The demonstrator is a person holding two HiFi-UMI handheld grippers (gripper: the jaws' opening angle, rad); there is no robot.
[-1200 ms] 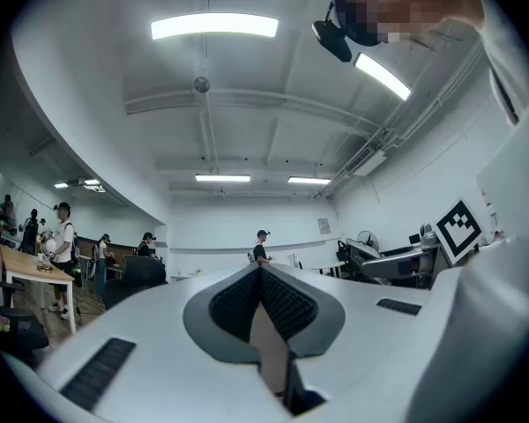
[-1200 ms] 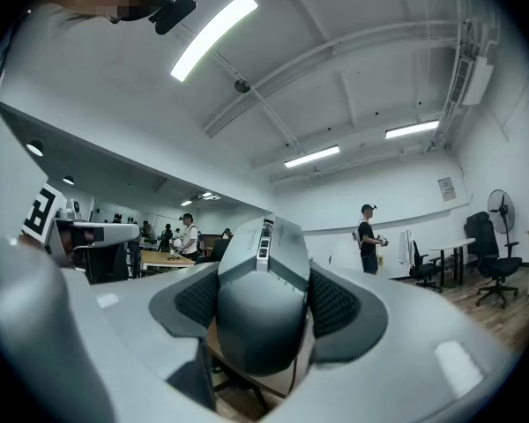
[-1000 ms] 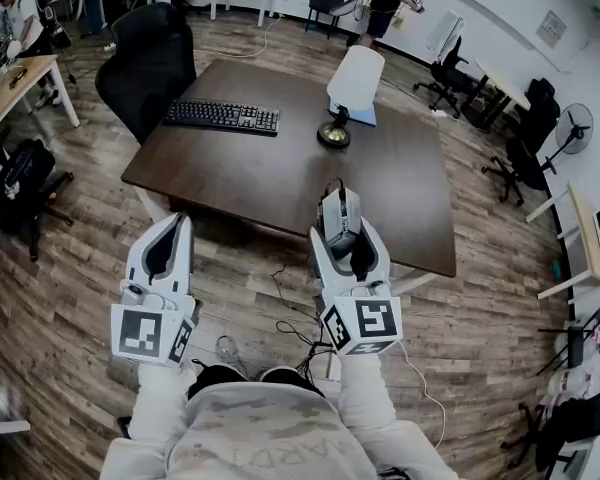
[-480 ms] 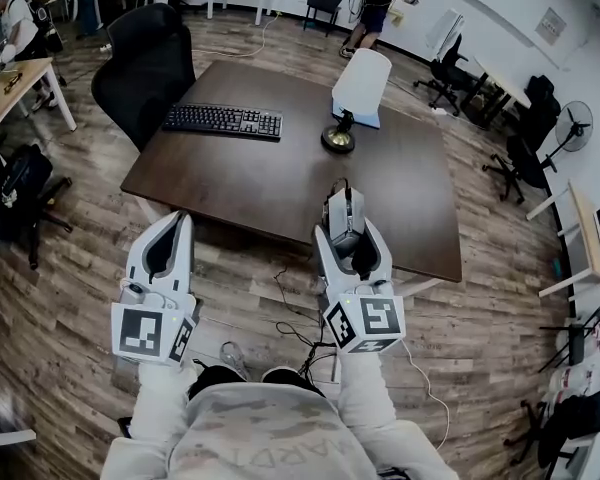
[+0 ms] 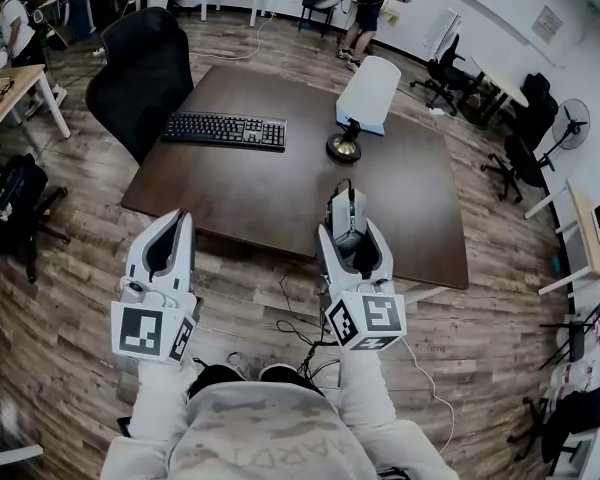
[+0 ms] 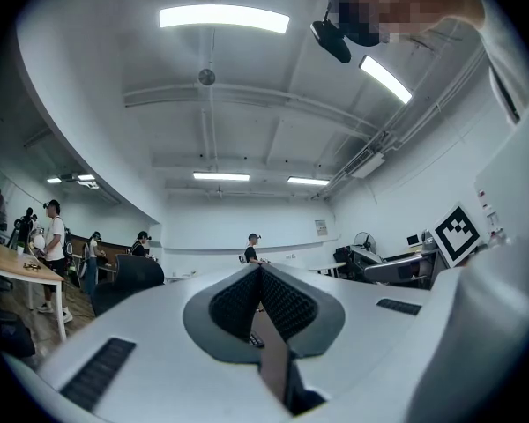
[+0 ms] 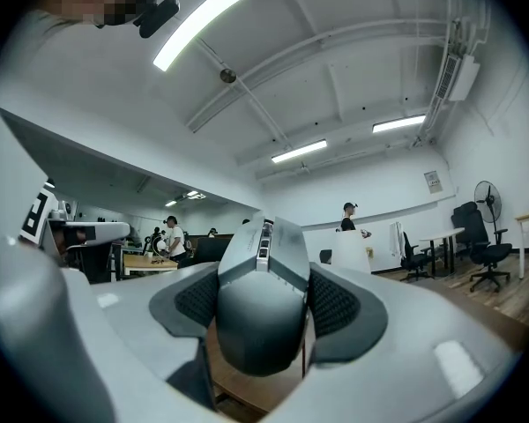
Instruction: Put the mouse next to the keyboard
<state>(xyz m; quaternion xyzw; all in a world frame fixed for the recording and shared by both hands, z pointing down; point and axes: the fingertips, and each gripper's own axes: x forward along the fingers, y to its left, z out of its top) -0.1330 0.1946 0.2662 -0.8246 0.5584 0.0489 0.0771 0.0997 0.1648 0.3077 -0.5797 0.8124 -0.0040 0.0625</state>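
Right gripper [image 5: 347, 226] clamps the mouse [image 5: 343, 216] in its jaws; keyboard [image 5: 224, 130] lies ahead-left across the counter [image 5: 270, 188], nearer the left gripper [image 5: 170, 230], whose jaws are closed and empty.

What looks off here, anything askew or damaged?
Nothing damaged or spilled. Only oddity: loose cables tangled on the floor by the table's near edge. The mouse is clamped in the right gripper.

The left gripper [image 6: 260, 271] has its jaws closed together, tips touching.
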